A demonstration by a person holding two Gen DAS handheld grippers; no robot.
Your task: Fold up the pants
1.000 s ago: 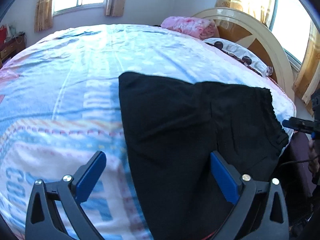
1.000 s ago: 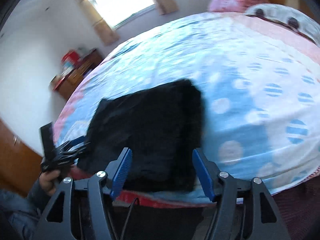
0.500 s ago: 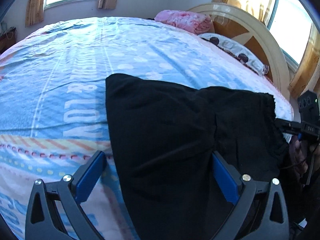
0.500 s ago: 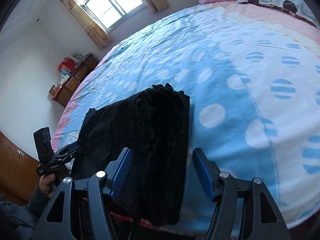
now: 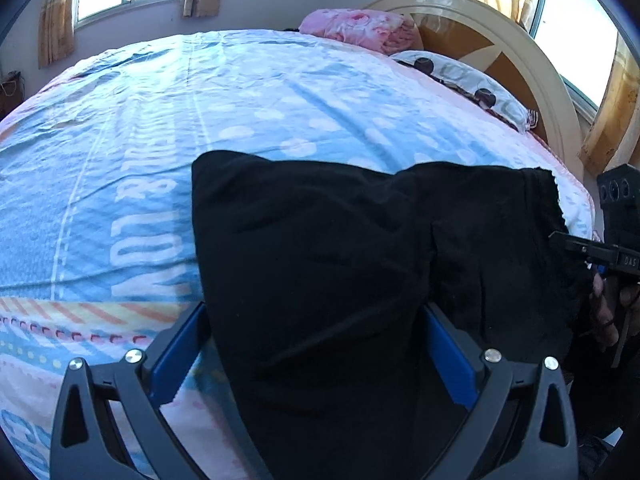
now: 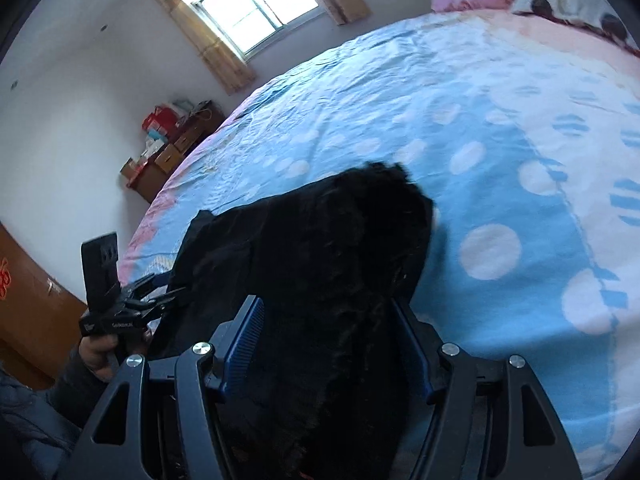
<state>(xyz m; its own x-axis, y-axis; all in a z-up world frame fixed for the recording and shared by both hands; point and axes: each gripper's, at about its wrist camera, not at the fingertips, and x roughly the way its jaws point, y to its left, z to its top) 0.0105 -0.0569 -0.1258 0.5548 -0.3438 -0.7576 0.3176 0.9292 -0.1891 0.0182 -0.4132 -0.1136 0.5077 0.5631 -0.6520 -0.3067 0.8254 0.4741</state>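
Note:
Black pants (image 5: pixel 340 248) lie on the blue patterned bed at its near edge, waistband to the right. My left gripper (image 5: pixel 316 344) is open, its blue pads on either side of the folded leg part, with cloth between them. In the right wrist view the pants (image 6: pixel 328 248) bunch up at the waistband end. My right gripper (image 6: pixel 332 344) is open with the waistband cloth between its pads. Each gripper shows in the other's view: the right one (image 5: pixel 592 252) at the waistband, the left one (image 6: pixel 132 312) at the leg end.
The bedspread (image 5: pixel 200 120) stretches far beyond the pants. A pink folded blanket (image 5: pixel 360 32) and a spotted pillow (image 5: pixel 460 80) lie by the wooden headboard (image 5: pixel 500 52). A wooden dresser (image 6: pixel 172 152) with boxes stands by the far wall.
Both grippers have moved forward onto the pants, so cloth now lies between the pads of each. The right gripper's pads stand a little closer together than before.

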